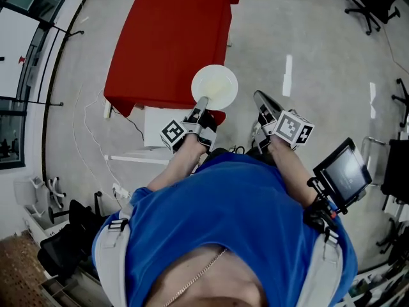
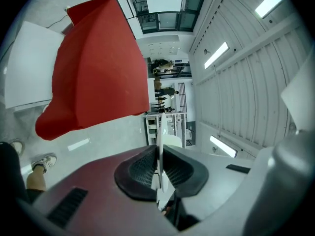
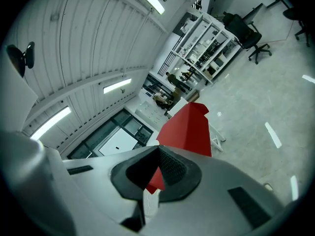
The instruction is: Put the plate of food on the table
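A round white plate (image 1: 215, 86) hangs just off the near edge of the table with the red cloth (image 1: 167, 40); I cannot make out food on it. My left gripper (image 1: 202, 102) is shut on the plate's near rim. In the left gripper view the plate (image 2: 160, 132) shows edge-on, pinched between the dark pads, with the red table (image 2: 93, 82) ahead to the left. My right gripper (image 1: 259, 97) floats to the right of the plate, apart from it. Its jaws (image 3: 158, 149) meet at the tips with nothing between them, and the red table (image 3: 189, 129) lies ahead.
A white panel (image 1: 156, 124) and a white rail sit below the table's near edge, and cables trail across the floor at left. Office chairs (image 1: 374, 2) stand at the far right. A dark screen (image 1: 345, 171) hangs by the person's right side. Shelving (image 3: 204, 36) stands in the distance.
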`<state>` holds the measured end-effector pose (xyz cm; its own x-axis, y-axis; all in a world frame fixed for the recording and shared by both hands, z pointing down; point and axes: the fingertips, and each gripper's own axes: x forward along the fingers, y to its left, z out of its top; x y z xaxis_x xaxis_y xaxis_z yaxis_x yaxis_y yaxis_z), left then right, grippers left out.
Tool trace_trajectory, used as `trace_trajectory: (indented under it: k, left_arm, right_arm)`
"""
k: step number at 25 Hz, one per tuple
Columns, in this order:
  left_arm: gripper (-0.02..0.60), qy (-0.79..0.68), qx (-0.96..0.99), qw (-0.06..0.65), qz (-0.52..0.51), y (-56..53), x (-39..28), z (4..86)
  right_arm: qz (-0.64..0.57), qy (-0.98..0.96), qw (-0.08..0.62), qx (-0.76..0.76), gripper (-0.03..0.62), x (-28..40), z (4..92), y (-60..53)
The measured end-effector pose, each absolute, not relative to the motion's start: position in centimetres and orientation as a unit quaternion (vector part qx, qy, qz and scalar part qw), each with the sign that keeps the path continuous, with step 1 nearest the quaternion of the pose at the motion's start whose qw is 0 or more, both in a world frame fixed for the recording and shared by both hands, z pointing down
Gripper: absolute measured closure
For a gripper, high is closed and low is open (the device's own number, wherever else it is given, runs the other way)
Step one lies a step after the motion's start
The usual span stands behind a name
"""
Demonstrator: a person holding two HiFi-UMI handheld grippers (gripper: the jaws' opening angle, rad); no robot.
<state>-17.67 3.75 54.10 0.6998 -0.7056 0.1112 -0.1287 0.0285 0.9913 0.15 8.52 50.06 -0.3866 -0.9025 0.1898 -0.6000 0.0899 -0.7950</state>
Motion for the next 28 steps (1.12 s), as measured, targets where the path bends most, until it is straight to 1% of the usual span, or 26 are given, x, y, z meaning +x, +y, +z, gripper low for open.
trace_trajectory:
  k: [5,22,28]
  left_arm:
    - [0.557,-0.338,0.653,0.633,-0.241,-2.2,-15.9,54.1]
    - [0.557,-0.374,0.637,0.611,-0.284,-6.8,-10.1,51.6]
    - [0.557,-0.385,0.628,0.609,-0.294,-7.5,-9.0,51.7]
  right_arm:
    - [-0.428,0.735,0.164,-0.499,0.592,2.3,50.2,1.4]
    - [-0.421,0.765,0.149,-0.464,0.592,9.8,48.1,-4.2]
    - [-0.426,0.768,0.138,-0.458,0.592,11.2,48.4,-5.2]
